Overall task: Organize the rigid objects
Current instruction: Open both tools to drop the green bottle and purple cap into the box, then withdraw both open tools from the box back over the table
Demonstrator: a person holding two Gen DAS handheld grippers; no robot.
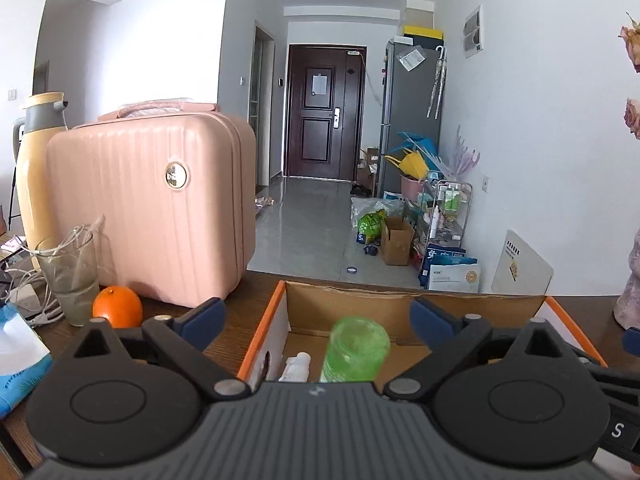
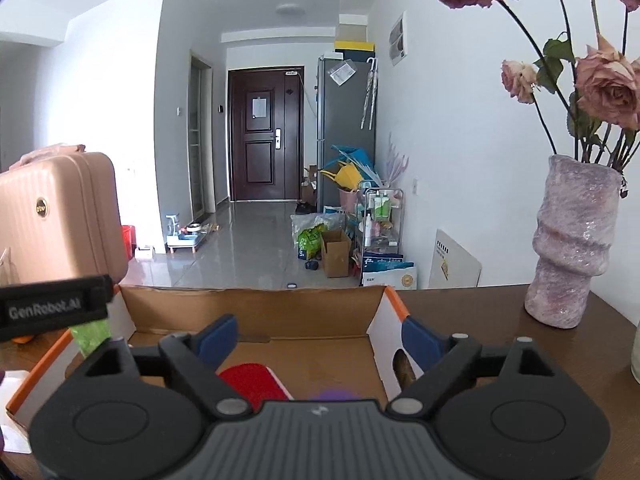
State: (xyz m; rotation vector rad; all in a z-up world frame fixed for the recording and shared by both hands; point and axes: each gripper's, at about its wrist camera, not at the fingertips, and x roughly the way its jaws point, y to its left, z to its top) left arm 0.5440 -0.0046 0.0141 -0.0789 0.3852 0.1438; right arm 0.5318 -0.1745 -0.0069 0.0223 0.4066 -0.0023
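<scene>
Green bottle (image 1: 354, 350) in cardboard box (image 1: 400, 304); both grippers' jaws spread wide, gripping nothing.

1. The cardboard box (image 1: 400, 304) is open at the top; both claws hang over it with their jaws spread wide.
2. Inside, a green bottle (image 1: 354, 350) and a white tube (image 1: 296, 366) crowd the left part; a red item (image 2: 252, 382) and a purple item (image 2: 334, 395) lie toward the right.
3. The box floor between them is bare.
4. Left of the box, a pink suitcase (image 1: 152, 208), an orange (image 1: 117, 306) and a glass (image 1: 72, 276) block the tabletop (image 1: 240, 312).
5. To the right, a pink vase (image 2: 572, 240) stands near the box, with a strip of bare tabletop between.
</scene>
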